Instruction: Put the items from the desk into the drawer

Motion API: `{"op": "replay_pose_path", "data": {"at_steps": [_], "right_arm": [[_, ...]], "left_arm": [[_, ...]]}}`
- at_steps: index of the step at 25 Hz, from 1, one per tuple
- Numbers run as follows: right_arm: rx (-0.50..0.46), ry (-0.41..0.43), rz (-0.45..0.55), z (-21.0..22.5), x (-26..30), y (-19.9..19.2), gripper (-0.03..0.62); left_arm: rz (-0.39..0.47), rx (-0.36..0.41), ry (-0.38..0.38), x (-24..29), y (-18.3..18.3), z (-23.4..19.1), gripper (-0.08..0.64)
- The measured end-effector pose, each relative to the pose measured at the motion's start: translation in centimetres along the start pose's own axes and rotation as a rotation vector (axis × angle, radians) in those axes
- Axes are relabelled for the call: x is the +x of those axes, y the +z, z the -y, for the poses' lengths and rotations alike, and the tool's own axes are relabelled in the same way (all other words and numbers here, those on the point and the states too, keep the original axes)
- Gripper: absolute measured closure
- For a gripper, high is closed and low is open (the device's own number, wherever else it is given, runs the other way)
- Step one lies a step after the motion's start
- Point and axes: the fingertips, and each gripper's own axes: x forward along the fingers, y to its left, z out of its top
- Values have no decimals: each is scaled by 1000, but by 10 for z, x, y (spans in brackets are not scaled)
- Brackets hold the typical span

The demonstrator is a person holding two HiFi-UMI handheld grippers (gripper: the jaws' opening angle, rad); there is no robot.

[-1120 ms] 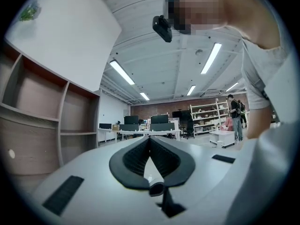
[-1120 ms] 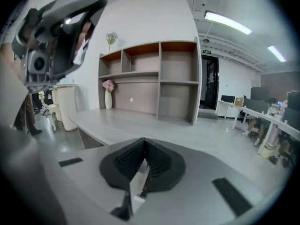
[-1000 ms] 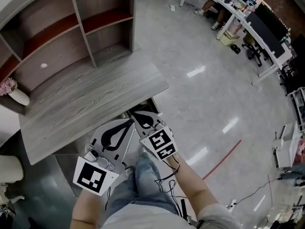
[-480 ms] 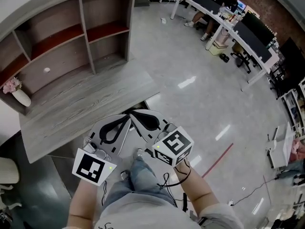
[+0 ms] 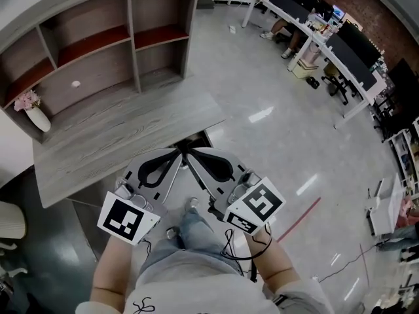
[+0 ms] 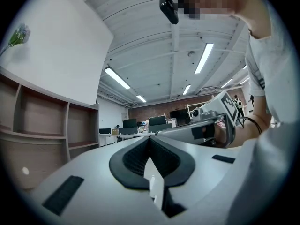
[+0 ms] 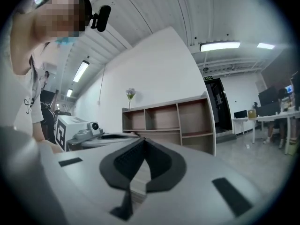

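Note:
The grey wooden desk (image 5: 111,136) has a bare top; no loose item shows on it. Both grippers hover at its front edge, held level above my knees. The left gripper (image 5: 175,152) is shut with nothing between its black pads (image 6: 140,156). The right gripper (image 5: 185,149) is also shut and holds nothing, its tip almost touching the left one's. In the left gripper view the left gripper (image 6: 150,138) has the right gripper (image 6: 206,121) beside it. In the right gripper view the right gripper (image 7: 142,140) points toward the shelf. I cannot make out the drawer under the desk edge.
An open shelf unit (image 5: 98,44) stands at the back of the desk, with a white vase of pink flowers (image 5: 36,116) at its left end and a small white thing (image 5: 76,84) in a lower bay. Polished floor and office desks (image 5: 327,38) lie to the right.
Both grippers have risen from below the desk edge. The right gripper's marker cube has swung to the right, and its tip now meets the left one's. Both stayed shut.

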Motion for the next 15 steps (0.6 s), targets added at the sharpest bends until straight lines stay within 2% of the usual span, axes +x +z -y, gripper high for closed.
{"op": "replay_pose_path", "data": {"at_steps": [15], "right_arm": [[-44, 2, 28, -29, -3, 8, 584]], "left_arm": [[7, -19, 9, -26, 3, 6, 552]]}}
